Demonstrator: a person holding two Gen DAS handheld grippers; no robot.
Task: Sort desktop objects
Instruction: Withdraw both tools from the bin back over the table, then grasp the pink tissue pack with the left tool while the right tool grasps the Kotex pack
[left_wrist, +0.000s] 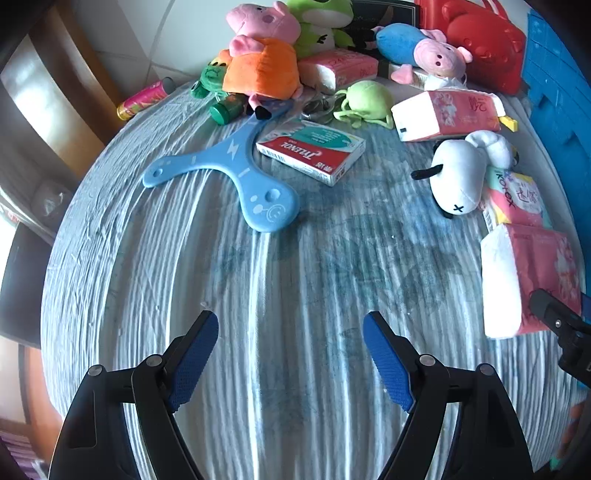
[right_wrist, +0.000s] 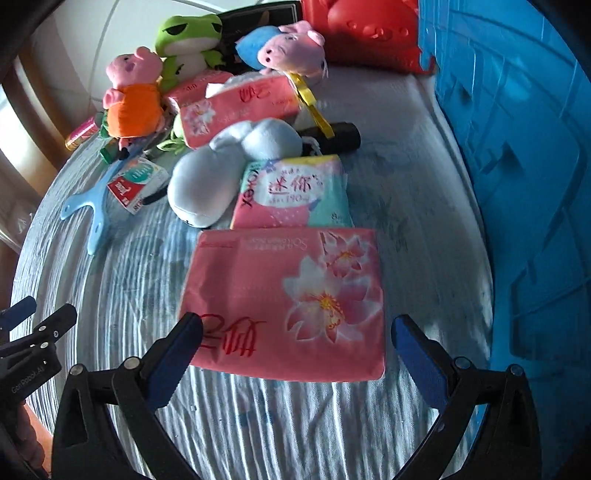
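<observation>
Tissue packs, three pink ones, lie among the clutter on a blue-grey striped cloth (left_wrist: 295, 295). The nearest tissue pack (right_wrist: 288, 302) lies flat, long axis running left to right, directly ahead of the right gripper (right_wrist: 295, 332), whose jaws stand wide apart, astride its near edge without touching. Behind it lie one Kotex pack (right_wrist: 295, 192), one white plush (right_wrist: 221, 177). The left gripper (left_wrist: 290, 350) hangs open over bare cloth, with one blue boomerang (left_wrist: 236, 173) and one Tylenol box (left_wrist: 314, 151) beyond.
</observation>
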